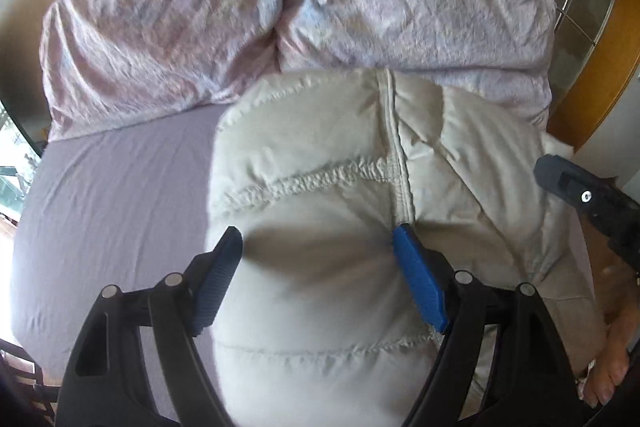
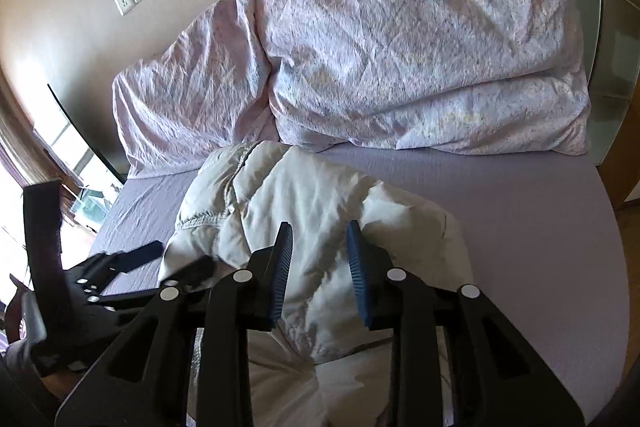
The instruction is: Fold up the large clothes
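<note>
A pale quilted jacket (image 1: 320,187) is seen bunched on the lilac bed sheet (image 1: 112,195), just before the crumpled duvet (image 2: 400,59). Over the jacket, the left gripper (image 1: 318,247) is held spread wide and the right gripper (image 2: 320,239) partly spread, nothing pinched. A regrasp between folds is judged; an edge must next be pinched.

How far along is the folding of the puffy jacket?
Done: the pale grey quilted puffer jacket lies bunched on the lilac bedsheet. In hand: nothing; left gripper and right gripper hover open over it. Left: flattening and every fold.
</note>
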The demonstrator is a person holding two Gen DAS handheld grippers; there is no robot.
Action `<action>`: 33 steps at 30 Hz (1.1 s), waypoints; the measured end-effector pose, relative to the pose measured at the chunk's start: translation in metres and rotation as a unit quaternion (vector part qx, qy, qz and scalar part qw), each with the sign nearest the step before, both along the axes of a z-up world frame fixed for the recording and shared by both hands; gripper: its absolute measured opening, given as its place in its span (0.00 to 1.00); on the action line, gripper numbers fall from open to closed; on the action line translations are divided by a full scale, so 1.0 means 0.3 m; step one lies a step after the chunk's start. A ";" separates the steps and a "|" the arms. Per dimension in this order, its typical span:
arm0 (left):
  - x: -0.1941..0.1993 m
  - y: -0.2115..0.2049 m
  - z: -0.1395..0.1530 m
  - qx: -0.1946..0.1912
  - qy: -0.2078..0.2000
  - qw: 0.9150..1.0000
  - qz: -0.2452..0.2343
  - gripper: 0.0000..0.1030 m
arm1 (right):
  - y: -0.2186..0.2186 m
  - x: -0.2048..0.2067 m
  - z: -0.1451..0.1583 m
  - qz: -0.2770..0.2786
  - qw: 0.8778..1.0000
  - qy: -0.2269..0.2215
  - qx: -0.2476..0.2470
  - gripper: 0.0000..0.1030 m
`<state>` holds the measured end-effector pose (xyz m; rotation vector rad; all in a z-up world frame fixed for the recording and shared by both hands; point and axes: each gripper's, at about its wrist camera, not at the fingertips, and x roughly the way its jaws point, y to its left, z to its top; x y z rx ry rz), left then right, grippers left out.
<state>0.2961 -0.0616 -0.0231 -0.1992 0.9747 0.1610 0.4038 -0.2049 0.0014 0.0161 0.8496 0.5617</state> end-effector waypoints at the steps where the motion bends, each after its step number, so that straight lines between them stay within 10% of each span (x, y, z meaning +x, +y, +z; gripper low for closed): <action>1: 0.006 -0.009 -0.015 -0.001 0.000 1.000 -0.003 0.76 | 0.000 0.002 -0.001 0.000 1.000 0.001 -0.001 0.29; 22: 0.067 -0.062 0.003 0.012 -0.036 0.999 -0.028 0.77 | -0.055 0.138 -0.328 -0.066 0.991 0.101 -0.057 0.27; 33: 0.150 -0.046 -0.074 0.078 -0.024 0.997 -0.004 0.85 | -0.053 0.133 -0.362 -0.082 0.990 0.106 -0.046 0.27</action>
